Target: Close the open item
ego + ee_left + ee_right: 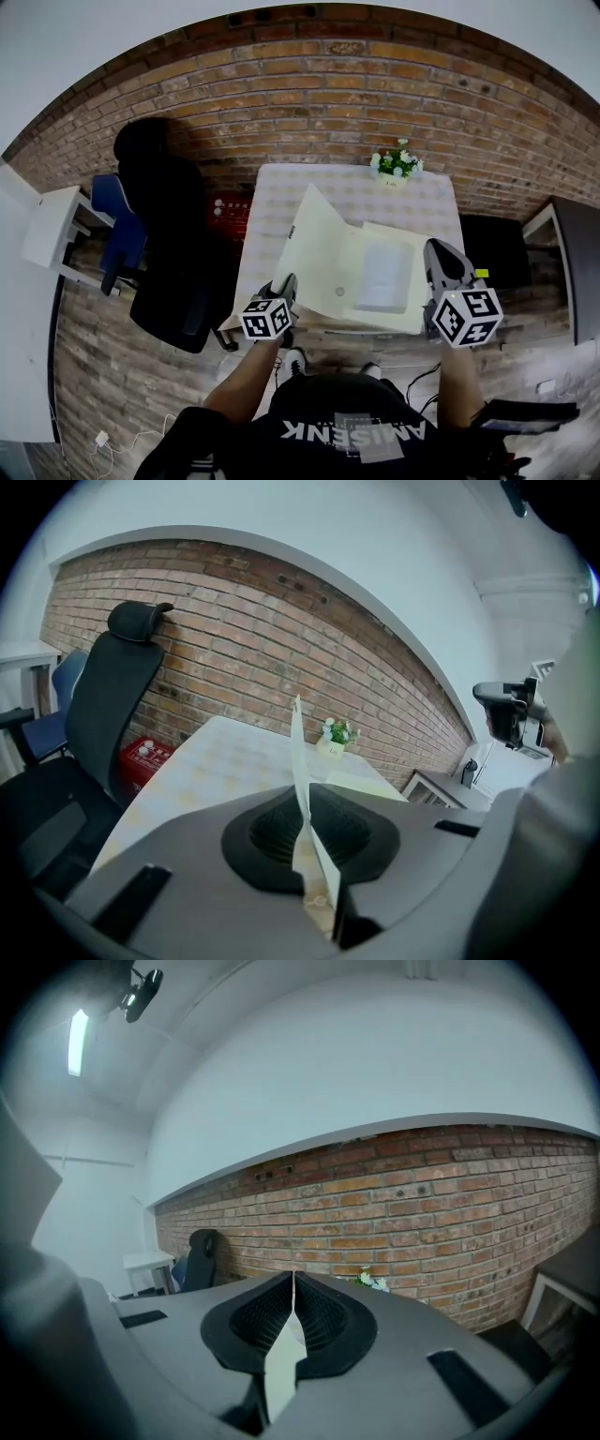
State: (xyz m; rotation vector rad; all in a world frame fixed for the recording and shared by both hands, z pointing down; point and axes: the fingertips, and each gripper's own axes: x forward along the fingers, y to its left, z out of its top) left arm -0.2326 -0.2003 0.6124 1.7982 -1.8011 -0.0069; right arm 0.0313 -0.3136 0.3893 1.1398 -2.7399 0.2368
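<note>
A cream folder (328,258) lies open on the checked table (356,192), with a white sheet (382,275) on its right half. Its left cover (298,761) is raised and tilts up from the table. My left gripper (281,292) is shut on the near edge of that cover; in the left gripper view the thin card stands on edge between the pads of the left gripper (302,832). My right gripper (439,258) is shut on the folder's right edge (281,1354), which shows as a pale strip pinched between the jaws of the right gripper (293,1302).
A small pot of white flowers (396,165) stands at the table's far edge. A black office chair (164,234) and a red box (228,217) are to the left. A white shelf (52,225) is further left, a dark cabinet (572,262) at the right, a brick wall behind.
</note>
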